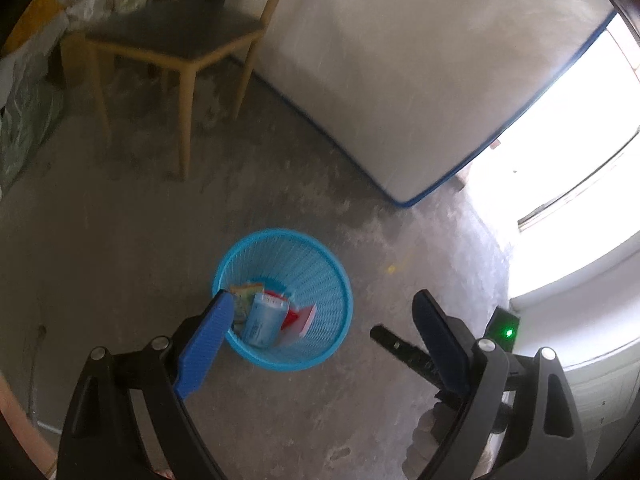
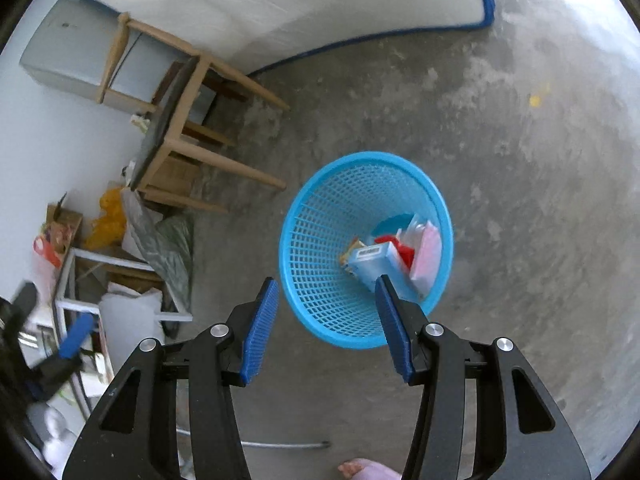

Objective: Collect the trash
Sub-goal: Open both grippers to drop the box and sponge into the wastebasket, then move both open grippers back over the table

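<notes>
A blue plastic mesh basket (image 1: 320,272) stands on the concrete floor; it also shows in the right wrist view (image 2: 320,280). Inside lie a light blue carton (image 1: 264,320) (image 2: 376,264), a red piece (image 1: 298,316) (image 2: 394,242), a pink-white packet (image 2: 426,256) and a yellow-green wrapper (image 1: 246,294). My left gripper (image 1: 324,300) is open and empty above the basket. My right gripper (image 2: 328,284) is open and empty above the basket's near rim. The other gripper (image 1: 404,348) shows at the lower right in the left wrist view.
A wooden chair (image 1: 176,40) (image 2: 180,128) stands beyond the basket. A white mattress with blue piping (image 1: 400,80) (image 2: 320,0) leans beside it. Bags and clutter (image 2: 120,240) lie by the wall. A small yellow scrap (image 1: 391,268) (image 2: 535,100) lies on the floor. A bare foot (image 2: 360,470) is near me.
</notes>
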The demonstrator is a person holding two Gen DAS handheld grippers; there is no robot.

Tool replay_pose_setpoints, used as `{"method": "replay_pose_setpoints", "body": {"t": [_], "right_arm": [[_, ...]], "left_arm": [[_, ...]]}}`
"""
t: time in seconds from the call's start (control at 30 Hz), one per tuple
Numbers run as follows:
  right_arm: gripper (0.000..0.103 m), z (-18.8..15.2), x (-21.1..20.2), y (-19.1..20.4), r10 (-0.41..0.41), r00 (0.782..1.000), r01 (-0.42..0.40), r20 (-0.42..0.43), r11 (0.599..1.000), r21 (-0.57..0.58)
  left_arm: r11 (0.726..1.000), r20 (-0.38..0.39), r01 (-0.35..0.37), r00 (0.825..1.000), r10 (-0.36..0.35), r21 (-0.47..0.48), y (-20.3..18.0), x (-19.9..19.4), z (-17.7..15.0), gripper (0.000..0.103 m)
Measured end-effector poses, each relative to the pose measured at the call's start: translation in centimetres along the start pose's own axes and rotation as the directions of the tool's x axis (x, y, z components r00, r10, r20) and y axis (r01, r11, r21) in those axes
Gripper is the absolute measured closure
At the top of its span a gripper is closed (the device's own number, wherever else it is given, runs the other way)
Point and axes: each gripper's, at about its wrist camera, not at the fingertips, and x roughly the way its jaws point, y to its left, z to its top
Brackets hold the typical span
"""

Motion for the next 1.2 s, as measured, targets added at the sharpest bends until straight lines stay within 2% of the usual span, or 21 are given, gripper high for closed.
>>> {"method": "replay_pose_setpoints", "body": {"t": [0.1,0.2,0.3,0.47,0.57,0.7,0.8,0.83,0.97,1.07,1.1,1.2], "right_arm": [[0.053,-0.8,-2.3,1.8,0.004,0.999,0.0,0.044,0.996,-0.094],[0.049,-2.2,-5.0,4.2,0.029,0.996,-0.01,0.089,0.978,-0.207],[0.042,-4.6,-7.8,7.5,0.061,0.991,-0.017,0.118,0.941,-0.339],[0.032,-8.9,-11.4,12.8,0.152,0.986,-0.097,0.075,0.87,-0.484],[0.029,-10.9,-12.9,15.2,0.196,0.98,-0.146,0.043,0.84,-0.523],[0.027,-13.8,-14.1,19.1,0.222,0.975,-0.181,-0.004,0.785,-0.593],[0.027,-15.6,-14.1,21.8,0.231,0.971,-0.214,-0.057,0.745,-0.632],[0.027,-16.3,-14.2,22.6,0.234,0.97,-0.224,-0.072,0.733,-0.642],[0.027,-19.4,-13.8,26.2,0.24,0.96,-0.272,-0.146,0.668,-0.692],[0.027,-22.1,-13.4,28.8,0.235,0.948,-0.315,-0.213,0.616,-0.722],[0.027,-22.8,-13.2,29.3,0.233,0.946,-0.323,-0.226,0.603,-0.729],[0.027,-25.8,-12.6,31.6,0.227,0.928,-0.371,-0.294,0.547,-0.75]], "left_arm": [[0.999,0.085,0.02,0.996,-0.023,0.042,-0.6,-3.8,-0.2,0.015],[0.997,0.193,0.024,0.981,-0.037,0.071,-1.0,-9.7,-1.5,0.012],[0.999,0.307,-0.005,0.952,-0.008,0.04,0.0,-16.1,-4.4,0.009],[0.997,0.396,-0.069,0.915,0.071,-0.02,2.8,-23.7,-9.3,0.009],[0.989,0.448,-0.139,0.882,0.145,-0.048,5.1,-28.3,-12.9,0.009],[0.972,0.479,-0.2,0.846,0.233,-0.12,8.8,-34.2,-17.8,0.009],[0.952,0.5,-0.249,0.811,0.304,-0.176,11.5,-37.4,-21.7,0.009],[0.938,0.506,-0.273,0.79,0.345,-0.214,12.6,-38.9,-23.5,0.009],[0.907,0.504,-0.289,0.759,0.412,-0.306,15.6,-42.0,-28.3,0.008],[0.871,0.491,-0.314,0.729,0.476,-0.378,17.6,-43.7,-32.0,0.008],[0.858,0.484,-0.32,0.721,0.495,-0.401,18.4,-44.2,-33.2,0.008],[0.829,0.46,-0.307,0.717,0.524,-0.467,20.5,-44.7,-35.9,0.008]]}}
